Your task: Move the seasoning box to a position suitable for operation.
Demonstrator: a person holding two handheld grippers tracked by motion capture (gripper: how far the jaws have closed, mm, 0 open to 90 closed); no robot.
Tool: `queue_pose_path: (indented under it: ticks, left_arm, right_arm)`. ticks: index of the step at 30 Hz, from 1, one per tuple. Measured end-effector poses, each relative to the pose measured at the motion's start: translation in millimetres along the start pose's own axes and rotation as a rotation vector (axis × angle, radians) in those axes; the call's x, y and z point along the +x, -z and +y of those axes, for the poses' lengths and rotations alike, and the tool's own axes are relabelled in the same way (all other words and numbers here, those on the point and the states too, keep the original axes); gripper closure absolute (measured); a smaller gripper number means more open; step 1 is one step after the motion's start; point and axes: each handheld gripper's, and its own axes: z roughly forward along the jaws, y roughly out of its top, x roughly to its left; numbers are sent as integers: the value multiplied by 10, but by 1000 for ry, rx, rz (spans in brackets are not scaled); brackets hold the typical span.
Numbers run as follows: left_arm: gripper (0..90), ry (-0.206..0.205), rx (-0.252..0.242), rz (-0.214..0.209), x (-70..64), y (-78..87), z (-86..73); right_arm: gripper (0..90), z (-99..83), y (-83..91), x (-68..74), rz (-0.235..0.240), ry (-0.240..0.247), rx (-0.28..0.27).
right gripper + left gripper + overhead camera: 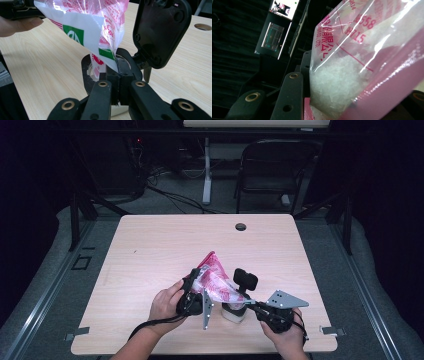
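Right gripper (119, 75) clamped on bag (100, 32) corner over jar (87, 75); left gripper (192, 292) clamped on bag's upper end, tilting it. Lid (160, 30) flipped open; crystals mostly inside bag, pour barely started.

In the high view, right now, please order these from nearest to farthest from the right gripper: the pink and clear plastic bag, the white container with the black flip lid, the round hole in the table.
1. Pink and clear plastic bag: its corner is pinched in the right gripper.
2. White container with the black flip lid: just left of the gripper, under the bag.
3. Round hole in the table: far edge, farthest.
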Motion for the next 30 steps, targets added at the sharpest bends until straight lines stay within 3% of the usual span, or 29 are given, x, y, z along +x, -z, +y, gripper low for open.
queue_pose_path:
  ticks: [30]
  left_arm:
    - [693,43,-3,-25,-24,20,-30]
  right_arm:
    - [894,46,39,0,-9,3,-24]
